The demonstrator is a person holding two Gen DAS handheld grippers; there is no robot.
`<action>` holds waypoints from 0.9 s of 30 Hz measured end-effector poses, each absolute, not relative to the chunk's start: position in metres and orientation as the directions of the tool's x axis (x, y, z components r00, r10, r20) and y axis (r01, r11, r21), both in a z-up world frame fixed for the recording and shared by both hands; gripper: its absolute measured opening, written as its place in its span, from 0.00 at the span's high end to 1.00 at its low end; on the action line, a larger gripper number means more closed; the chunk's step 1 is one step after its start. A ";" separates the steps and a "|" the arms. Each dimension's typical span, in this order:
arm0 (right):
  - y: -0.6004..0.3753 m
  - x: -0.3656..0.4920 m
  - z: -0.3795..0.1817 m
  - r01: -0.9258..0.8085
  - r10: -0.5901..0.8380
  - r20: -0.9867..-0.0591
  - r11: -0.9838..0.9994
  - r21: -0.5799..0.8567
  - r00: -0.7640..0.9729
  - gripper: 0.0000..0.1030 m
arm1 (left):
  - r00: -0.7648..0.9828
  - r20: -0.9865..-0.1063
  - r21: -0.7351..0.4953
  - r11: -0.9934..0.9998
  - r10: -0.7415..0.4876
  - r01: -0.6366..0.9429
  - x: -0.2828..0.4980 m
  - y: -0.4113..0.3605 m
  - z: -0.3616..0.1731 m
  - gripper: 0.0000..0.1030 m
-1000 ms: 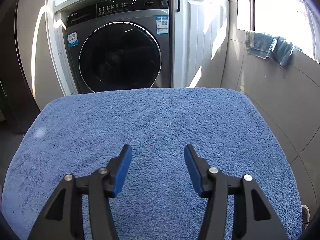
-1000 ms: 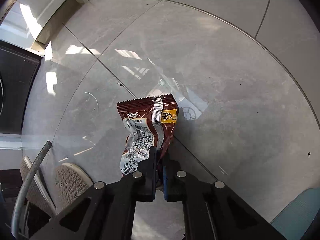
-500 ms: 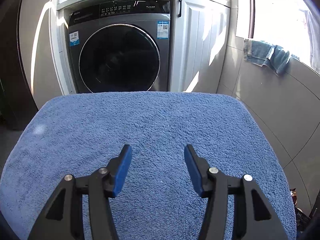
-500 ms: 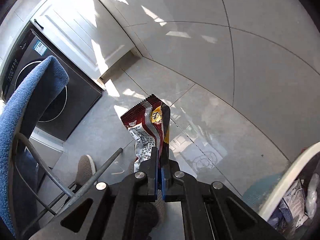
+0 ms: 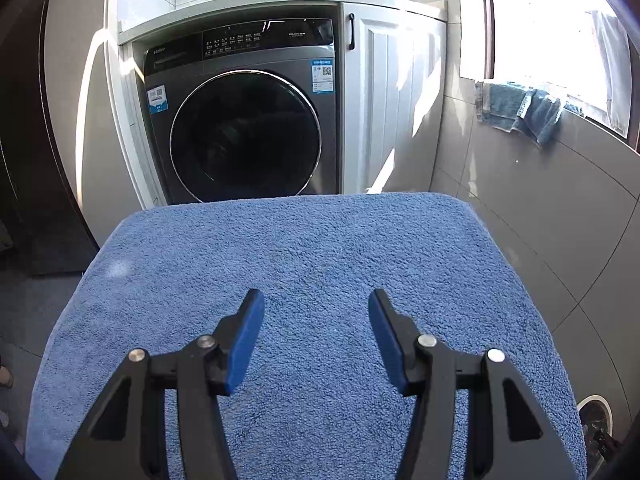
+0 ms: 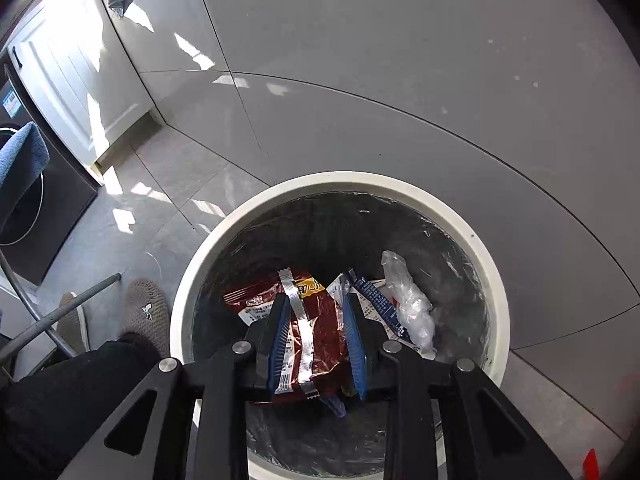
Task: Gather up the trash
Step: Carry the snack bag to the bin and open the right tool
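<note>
In the right wrist view my right gripper (image 6: 316,300) hangs over a round white-rimmed trash bin (image 6: 340,179) lined with a dark bag. Its jaws are opening. A dark red snack wrapper (image 6: 320,320) lies loose between the blue pads, which stand apart from it, over the bin's inside. A clear plastic scrap (image 6: 408,300) and a blue and white wrapper (image 6: 376,300) lie in the bin. In the left wrist view my left gripper (image 5: 316,300) is open and holds nothing above a blue towel-covered surface (image 5: 312,240).
A grey washing machine (image 5: 244,128) and a white cabinet (image 5: 392,100) stand beyond the towel. A blue cloth (image 5: 520,108) hangs on the window sill. A person's slipper (image 6: 144,308) and a metal frame leg (image 6: 60,316) are left of the bin.
My right gripper rose and swung with the wrapper from above the floor tiles to over the bin, and its jaws have parted from the wrapper. The left gripper lifted back a little.
</note>
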State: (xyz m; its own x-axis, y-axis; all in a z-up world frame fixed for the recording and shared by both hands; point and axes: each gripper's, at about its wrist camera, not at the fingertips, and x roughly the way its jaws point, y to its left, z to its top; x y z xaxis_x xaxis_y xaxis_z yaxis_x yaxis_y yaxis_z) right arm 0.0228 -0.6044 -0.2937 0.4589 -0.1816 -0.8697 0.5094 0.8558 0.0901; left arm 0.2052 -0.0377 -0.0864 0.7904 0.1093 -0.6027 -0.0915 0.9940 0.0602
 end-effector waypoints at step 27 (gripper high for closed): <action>-0.543 0.119 -0.237 0.240 0.003 -0.756 0.947 0.212 0.655 0.53 | 0.768 -0.628 0.122 0.991 0.126 -0.063 0.177 -0.036 -0.070 0.49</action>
State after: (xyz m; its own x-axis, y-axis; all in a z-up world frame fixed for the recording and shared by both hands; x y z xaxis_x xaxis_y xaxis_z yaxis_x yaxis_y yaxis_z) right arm 0.1192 -0.5431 -0.2373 0.6548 0.0029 -0.7558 0.2403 0.9473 0.2117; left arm 0.1765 -0.0363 -0.0700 0.7680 0.1262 -0.6279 -0.0630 0.9905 0.1219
